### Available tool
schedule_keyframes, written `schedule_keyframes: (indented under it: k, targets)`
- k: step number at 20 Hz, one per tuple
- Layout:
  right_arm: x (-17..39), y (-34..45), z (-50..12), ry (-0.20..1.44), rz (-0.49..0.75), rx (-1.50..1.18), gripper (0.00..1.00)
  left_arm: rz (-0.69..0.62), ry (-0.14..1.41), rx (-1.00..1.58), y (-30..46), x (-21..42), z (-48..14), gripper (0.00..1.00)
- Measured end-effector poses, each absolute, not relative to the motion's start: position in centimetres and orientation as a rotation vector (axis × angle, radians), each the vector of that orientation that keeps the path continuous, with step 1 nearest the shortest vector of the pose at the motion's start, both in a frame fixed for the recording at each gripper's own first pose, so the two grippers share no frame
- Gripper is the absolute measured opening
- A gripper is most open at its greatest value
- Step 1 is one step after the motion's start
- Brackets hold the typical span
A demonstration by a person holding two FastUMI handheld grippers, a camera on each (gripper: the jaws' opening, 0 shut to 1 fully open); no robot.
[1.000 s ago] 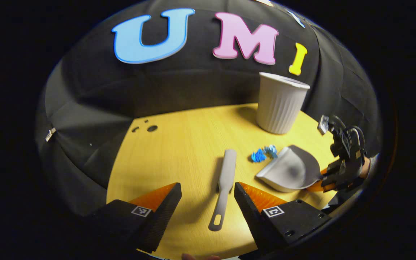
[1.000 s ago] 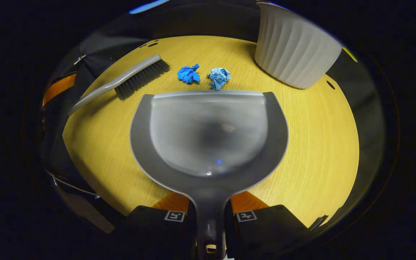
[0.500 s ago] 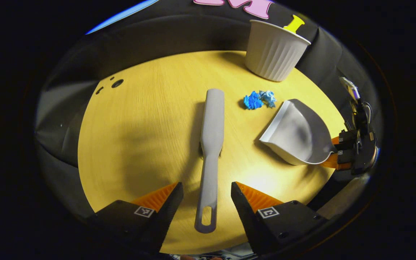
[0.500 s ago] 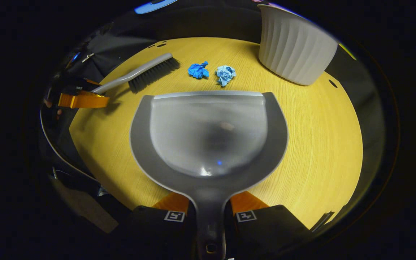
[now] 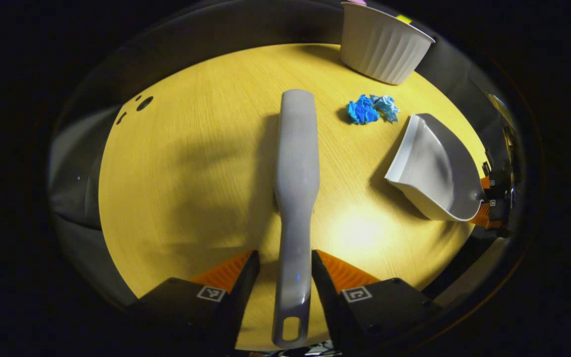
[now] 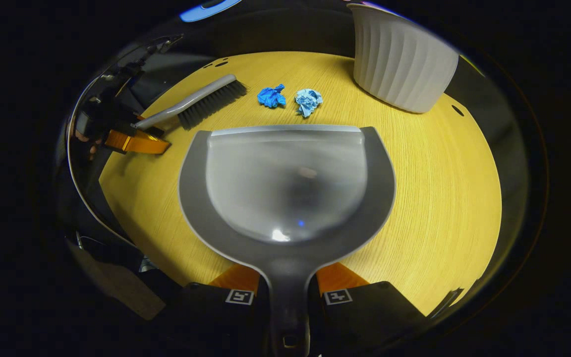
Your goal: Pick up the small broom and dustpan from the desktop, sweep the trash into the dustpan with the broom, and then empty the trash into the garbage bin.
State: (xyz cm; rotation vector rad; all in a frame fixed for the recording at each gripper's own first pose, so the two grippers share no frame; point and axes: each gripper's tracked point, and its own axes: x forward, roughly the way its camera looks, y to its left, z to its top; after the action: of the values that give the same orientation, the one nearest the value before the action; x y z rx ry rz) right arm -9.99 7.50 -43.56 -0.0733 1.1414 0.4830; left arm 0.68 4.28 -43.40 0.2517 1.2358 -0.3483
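We see the broom (image 5: 295,168) lying on the tabletop (image 5: 191,168), its back up in the left gripper view, bristles w/ the dark side showing in the right gripper view (image 6: 201,101). Its handle runs down btwn the jaws of the left gripper (image 5: 279,270); the jaws sit just beside the handle on both sides, narrow gaps visible, so not clamped on it as far as we can tell. In the right gripper view the left gripper (image 6: 134,136) is at the handle end, near the tabletop edge.

The dustpan (image 6: 285,183) is in the right gripper (image 6: 288,285), jaws clamped on its handle from both sides. The pan's front lip faces the trash. In the left gripper view the dustpan (image 5: 436,171) stands tilted, lip low toward the tabletop, w/ the right gripper (image 5: 496,203) behind it at the edge.

Two crumpled paper bits lie just ahead of the lip: a dark blue wad (image 6: 271,95) and a light blue wad (image 6: 308,101), side by side, near each other, apart from the pan. The broom head is left of them in the right gripper view.

The garbage bin (image 6: 402,64), ribbed & white, stands upright at the far side of the tabletop, beyond the wads.
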Motion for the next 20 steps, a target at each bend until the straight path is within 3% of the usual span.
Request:
schedule_keyframes:
  k: [1, 3, 5, 6, 7, 10, 11, 12, 14, 15, 16, 17, 18, 20]
  targets:
    - [-10.0, 7.5, -43.6, 1.142, 0.484, -0.074, 0.36, -0.352, 1.231, 0.258, 4.2, 0.9, -43.3, 0.58]
    - [-10.0, 7.5, -43.7, 1.15, 0.485, -0.073, 0.36, -0.362, 1.233, 0.273, 3.9, 1.0, -43.6, 0.46]
    - [-10.2, 7.2, -43.8, 1.175, 0.486, -0.094, 0.36, -0.375, 1.252, 0.285, 3.9, 1.0, -43.5, 0.37]
    - [-10.2, 6.8, -43.8, 1.183, 0.49, -0.125, 0.41, -0.387, 1.257, 0.293, 3.9, 1.0, -43.6, 0.36]
    - [-10.1, 6.5, -43.8, 1.191, 0.5, -0.16, 0.36, -0.398, 1.263, 0.297, 3.9, 1.1, -43.5, 0.33]
    - [-9.2, 6.0, -43.8, 1.199, 0.531, -0.209, 0.36, -0.426, 1.234, 0.299, 3.2, 2.6, -42.8, 0.34]
    - [-8.9, 5.9, -43.7, 1.2, 0.539, -0.207, 0.36, -0.442, 1.218, 0.307, 2.7, 3.5, -42.6, 0.31]
    - [-8.6, 5.8, -43.7, 1.203, 0.541, -0.204, 0.41, -0.462, 1.213, 0.318, 1.9, 4.1, -42.5, 0.31]
    - [-8.1, 5.6, -43.7, 1.206, 0.54, -0.205, 0.36, -0.5, 1.2, 0.36, 0.6, 5.5, -42.4, 0.31]
    - [-7.9, 5.5, -43.8, 1.207, 0.54, -0.212, 0.41, -0.513, 1.192, 0.386, -0.1, 6.3, -42.4, 0.31]
    - [-7.7, 5.5, -43.8, 1.207, 0.542, -0.217, 0.36, -0.528, 1.182, 0.407, -0.9, 7.0, -42.2, 0.31]
    - [-7.6, 5.5, -43.9, 1.206, 0.544, -0.219, 0.41, -0.548, 1.176, 0.424, -1.8, 7.7, -42.0, 0.31]
    - [-7.5, 5.5, -44.0, 1.205, 0.547, -0.22, 0.36, -0.57, 1.168, 0.436, -2.7, 8.2, -42.0, 0.31]
    - [-7.4, 5.5, -44.0, 1.204, 0.55, -0.221, 0.36, -0.623, 1.161, 0.445, -4.7, 8.9, -41.8, 0.31]
